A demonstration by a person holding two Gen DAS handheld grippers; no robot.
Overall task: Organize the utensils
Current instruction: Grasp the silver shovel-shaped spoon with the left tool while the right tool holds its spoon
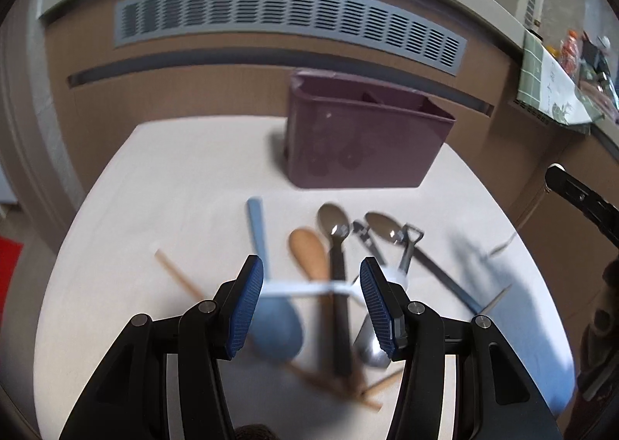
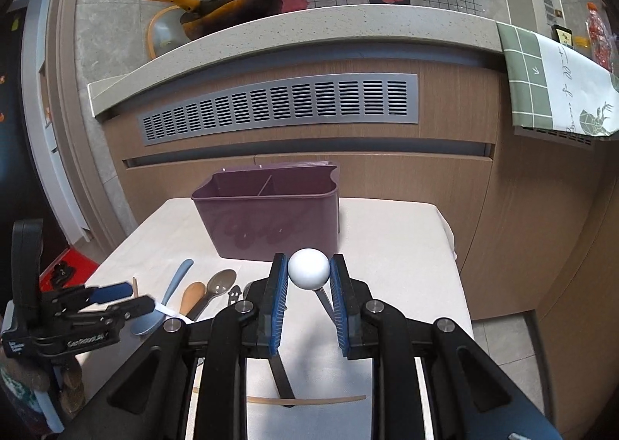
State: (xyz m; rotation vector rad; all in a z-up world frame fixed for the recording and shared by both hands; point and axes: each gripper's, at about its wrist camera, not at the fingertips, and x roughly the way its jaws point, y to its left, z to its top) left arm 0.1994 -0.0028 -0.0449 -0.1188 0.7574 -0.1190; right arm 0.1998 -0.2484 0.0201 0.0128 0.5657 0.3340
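Observation:
A purple utensil holder with a divider stands at the table's far side; it also shows in the right wrist view. Loose utensils lie before it: a blue spoon, a wooden spoon, a dark-handled metal spoon, a peeler and chopsticks. My left gripper is open above them, a white spoon handle spanning between its pads. My right gripper is shut on a white ladle, held above the table in front of the holder.
The white table stands against a wooden cabinet with a grey vent grille. A counter above holds a wok. A green checked cloth hangs at the right. The left gripper shows at the right wrist view's left.

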